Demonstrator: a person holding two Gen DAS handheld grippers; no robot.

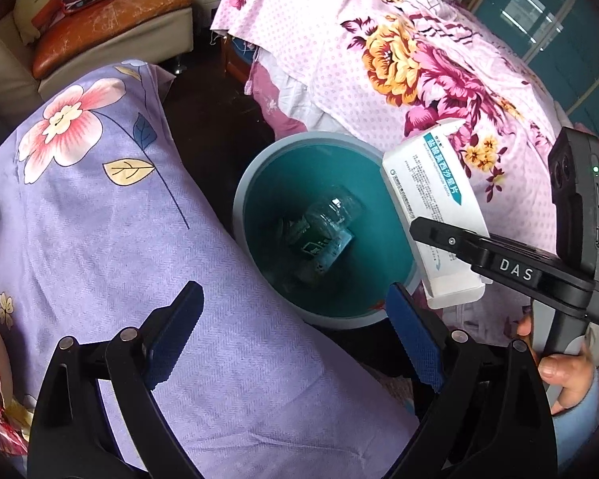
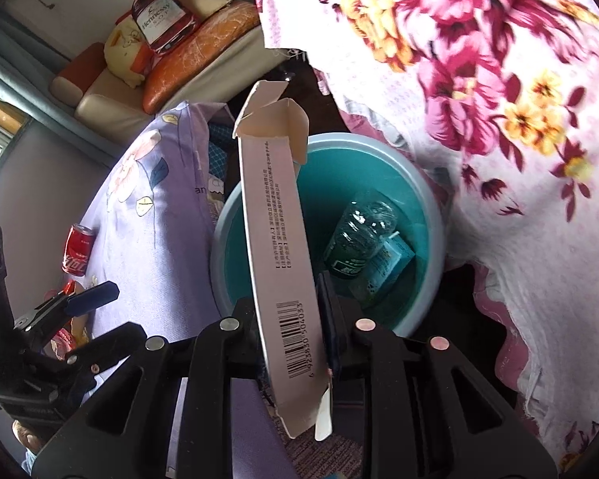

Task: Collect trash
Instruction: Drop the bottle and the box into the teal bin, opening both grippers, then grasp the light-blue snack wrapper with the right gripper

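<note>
While the right gripper (image 2: 289, 319) clamps a long white carton (image 2: 277, 239) by its barcoded lower half, the box leans up over the near rim of a teal bin (image 1: 255, 183), both end flaps hanging open. From the left wrist view the same carton sits at the bin's right edge, pinched under a black finger marked DAS, with the person's hand (image 1: 559, 371) on the handle below. Inside the bin lie a clear plastic bottle (image 2: 363, 235) with a green label and, touching it, a small teal and white box (image 2: 391, 263). The left gripper (image 1: 295, 331) stands spread wide with nothing between its blue pads, hovering over a lilac flowered cloth (image 1: 100, 219) just beside the bin. A red cola can (image 2: 78, 249) lies on that cloth, well apart from the bin. Pink flowered fabric (image 2: 499, 119) drapes the other side.
</note>
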